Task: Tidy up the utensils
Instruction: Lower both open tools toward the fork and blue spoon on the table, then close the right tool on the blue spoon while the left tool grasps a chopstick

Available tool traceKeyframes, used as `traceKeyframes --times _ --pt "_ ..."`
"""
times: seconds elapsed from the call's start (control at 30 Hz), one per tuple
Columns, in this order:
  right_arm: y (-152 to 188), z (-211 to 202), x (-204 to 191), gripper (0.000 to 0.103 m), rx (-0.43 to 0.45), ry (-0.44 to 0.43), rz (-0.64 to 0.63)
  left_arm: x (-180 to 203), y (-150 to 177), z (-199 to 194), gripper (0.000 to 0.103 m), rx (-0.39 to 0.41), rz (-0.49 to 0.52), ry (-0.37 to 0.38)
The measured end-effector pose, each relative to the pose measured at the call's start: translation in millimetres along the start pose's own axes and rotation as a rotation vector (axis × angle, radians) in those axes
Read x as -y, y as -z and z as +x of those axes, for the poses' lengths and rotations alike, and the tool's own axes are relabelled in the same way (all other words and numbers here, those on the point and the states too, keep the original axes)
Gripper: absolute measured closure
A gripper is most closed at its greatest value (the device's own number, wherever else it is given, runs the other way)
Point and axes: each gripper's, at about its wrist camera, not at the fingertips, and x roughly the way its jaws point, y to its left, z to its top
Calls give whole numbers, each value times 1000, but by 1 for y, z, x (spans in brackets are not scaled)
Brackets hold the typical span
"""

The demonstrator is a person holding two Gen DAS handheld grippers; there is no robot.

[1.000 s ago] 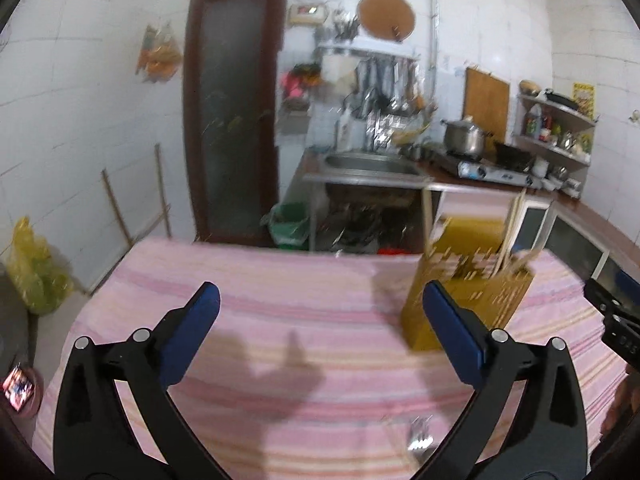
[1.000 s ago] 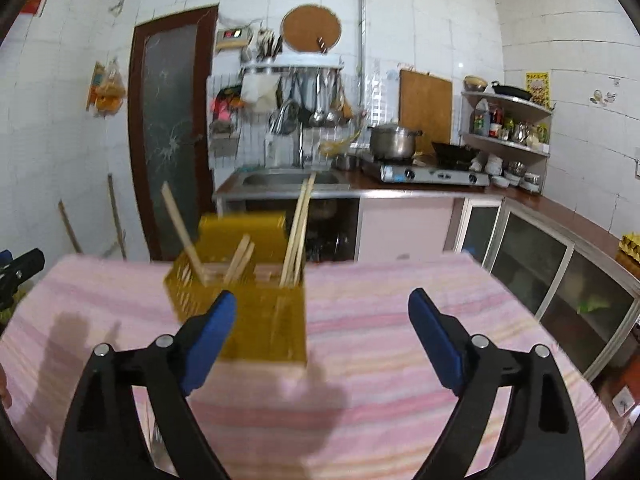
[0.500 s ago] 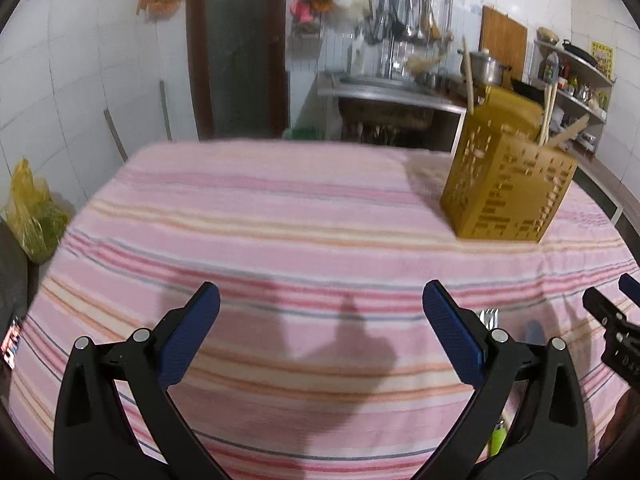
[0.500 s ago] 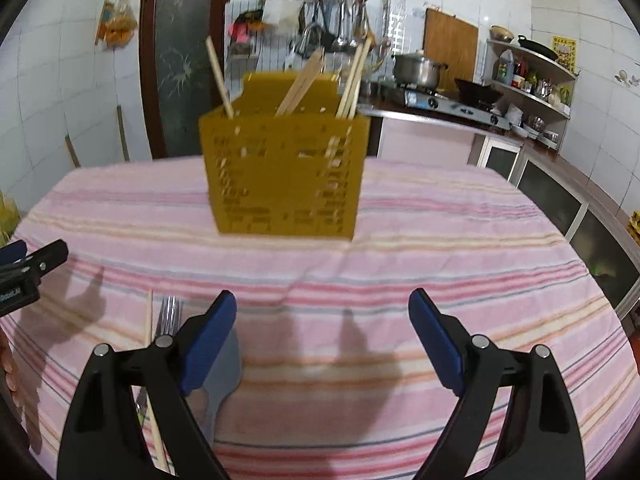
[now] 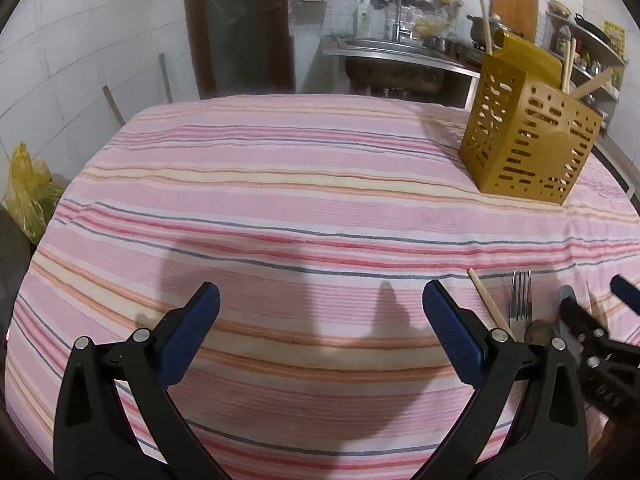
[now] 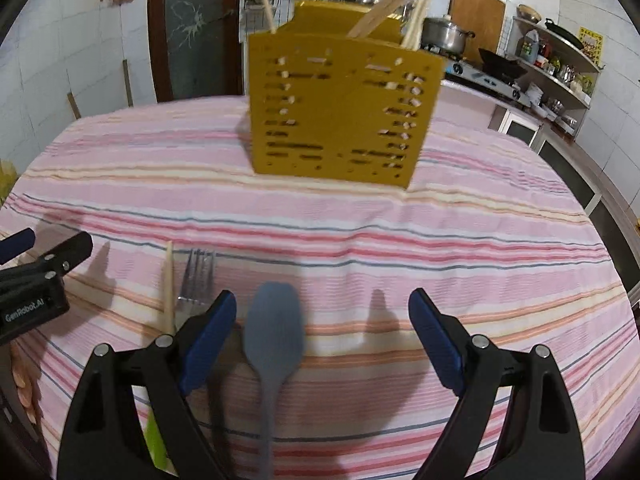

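As it lies flat, the spatula (image 6: pixel 272 332) points (blade first) toward the caddy (image 6: pixel 340 108).

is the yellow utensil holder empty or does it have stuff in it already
Not empty. Wooden sticks poke up out of the top of the yellow utensil holder, which stands upright on the striped cloth. How full it is inside cannot be told.

The grey spatula (image 6: pixel 273 332) runs off the bottom edge, handle end unseen. The fork (image 6: pixel 196 276) and chopstick (image 6: pixel 168 286) vanish behind a blue finger (image 6: pixel 208 336) (handles hidden). The yellow holder (image 6: pixel 340 108) is motion-blurred.
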Motion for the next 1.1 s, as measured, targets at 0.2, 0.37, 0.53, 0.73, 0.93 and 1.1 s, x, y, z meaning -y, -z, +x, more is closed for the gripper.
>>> traceKeyframes --times 0.2,0.37,0.53,0.73,0.93,1.1 --pt "1 9 -11 40 -63 7 -2 -2 -2 0 5 -13 -21 16" --pt "1 8 -16 54 -71 -8 -10 4 -4 -2 5 -14 -20 15" --pt "-1 10 -8 66 -83 -55 30 14 -6 -3 5 -30 -16 10" --pt "-2 10 9 71 -77 -116 77 29 -6 0 5 -55 -3 -8" --pt "-2 6 45 71 -57 -125 104 47 -8 5 5 -76 -21 -8" --pt "5 6 82 71 -51 -93 128 70 -8 16 16 -106 -31 -25"
